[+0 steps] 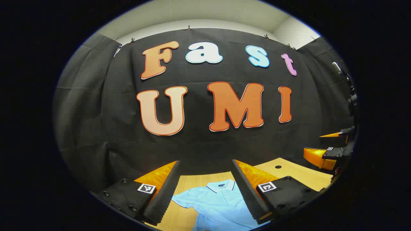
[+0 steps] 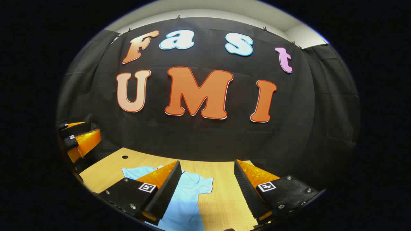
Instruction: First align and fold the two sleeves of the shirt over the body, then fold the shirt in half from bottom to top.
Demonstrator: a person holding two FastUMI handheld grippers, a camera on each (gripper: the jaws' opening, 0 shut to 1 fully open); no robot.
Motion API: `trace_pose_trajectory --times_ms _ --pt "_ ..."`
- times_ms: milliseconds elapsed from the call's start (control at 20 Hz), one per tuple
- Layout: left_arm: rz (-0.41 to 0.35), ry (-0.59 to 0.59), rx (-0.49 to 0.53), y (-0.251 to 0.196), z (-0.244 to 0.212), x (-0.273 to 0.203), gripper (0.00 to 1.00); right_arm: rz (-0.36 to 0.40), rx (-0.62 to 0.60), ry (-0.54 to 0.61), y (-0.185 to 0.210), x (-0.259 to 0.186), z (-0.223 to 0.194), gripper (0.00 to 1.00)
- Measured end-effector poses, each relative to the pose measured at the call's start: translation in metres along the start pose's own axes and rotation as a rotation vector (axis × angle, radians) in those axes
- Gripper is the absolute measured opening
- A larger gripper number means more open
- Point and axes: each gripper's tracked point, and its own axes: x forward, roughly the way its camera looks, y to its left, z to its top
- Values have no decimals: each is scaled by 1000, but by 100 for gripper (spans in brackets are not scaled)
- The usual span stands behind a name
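Hovering level above shirt (image 1: 218, 202) on table (image 2: 224, 192): both grippers, jaws apart, empty.

We see a light blue shirt (image 1: 218, 202) with a darker navy edge on its collar (image 1: 221, 185) and a plain, unpatterned body; in the right gripper view the same shirt (image 2: 188, 195) reads as an even pale blue. Under it we find the table (image 1: 289, 170), a pale tan wood with fine straight grain lines, marked by one small dark round hole (image 1: 278, 167). We note a black cloth wall (image 1: 199, 147) behind, and above it a strip of off-white wall (image 1: 205, 12). Small black-and-white square markers (image 1: 146, 188) show a blocky pattern.
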Motion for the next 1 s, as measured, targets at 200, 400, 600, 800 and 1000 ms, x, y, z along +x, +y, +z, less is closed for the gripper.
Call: trace_pose_trajectory --times_ms 200,400,600,800,1000 --pt "-14 3 -2 -6 -2 -1 100 -13 3 18 -4 -1 -5 99" --pt "-21 0 12 -9 -1 -3 100 -9 19 44 1 -3 -11 99" --pt "-25 -13 19 -5 1 -5 99 -11 12 51 6 -2 -10 99" --pt "-25 -9 23 3 -3 -10 99 -16 16 63 11 -3 -12 99" --pt "-39 -5 30 11 -7 -13 99 -49 16 115 7 0 -21 99"
